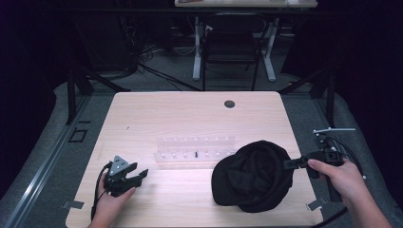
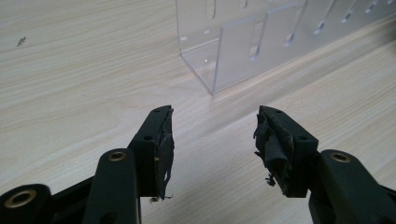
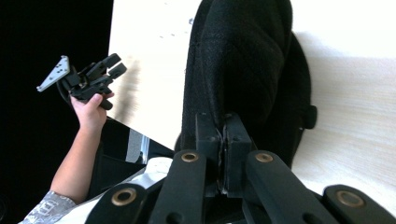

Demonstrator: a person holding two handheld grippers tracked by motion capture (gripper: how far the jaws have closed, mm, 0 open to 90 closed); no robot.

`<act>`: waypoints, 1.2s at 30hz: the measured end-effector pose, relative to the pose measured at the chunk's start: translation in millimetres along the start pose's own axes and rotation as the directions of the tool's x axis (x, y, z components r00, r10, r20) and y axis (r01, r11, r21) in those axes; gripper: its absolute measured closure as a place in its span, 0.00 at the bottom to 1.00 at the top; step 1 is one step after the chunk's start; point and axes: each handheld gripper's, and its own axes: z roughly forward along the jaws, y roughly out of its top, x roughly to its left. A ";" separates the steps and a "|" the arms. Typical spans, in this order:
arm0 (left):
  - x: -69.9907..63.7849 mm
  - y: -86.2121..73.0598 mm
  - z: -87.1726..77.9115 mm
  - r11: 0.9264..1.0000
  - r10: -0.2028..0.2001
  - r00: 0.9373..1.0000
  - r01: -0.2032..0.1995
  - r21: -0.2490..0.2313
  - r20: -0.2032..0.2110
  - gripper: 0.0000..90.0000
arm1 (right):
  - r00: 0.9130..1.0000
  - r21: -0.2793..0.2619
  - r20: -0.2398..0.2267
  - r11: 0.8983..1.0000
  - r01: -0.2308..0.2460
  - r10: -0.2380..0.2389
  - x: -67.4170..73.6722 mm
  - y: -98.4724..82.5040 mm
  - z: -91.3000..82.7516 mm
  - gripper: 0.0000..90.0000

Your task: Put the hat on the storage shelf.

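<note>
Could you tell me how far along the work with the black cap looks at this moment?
Done: the right gripper is shut on the edge of the black fabric cap, which lies on the light wooden table. In hand: that grip, with the cap beside the clear acrylic rack. Left: moving the cap, perhaps to the rack; the left gripper is open, holding nothing.

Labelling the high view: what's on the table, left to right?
left gripper → clear acrylic rack → black cap → right gripper, shut on the cap's edge.
</note>
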 end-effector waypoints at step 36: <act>0.3 0.1 -0.2 1.000 0.001 1.000 -0.001 -0.001 0.000 0.50 | 0.996 -0.106 -0.065 0.993 0.060 -0.067 47.9 23.1 -42.8 0.98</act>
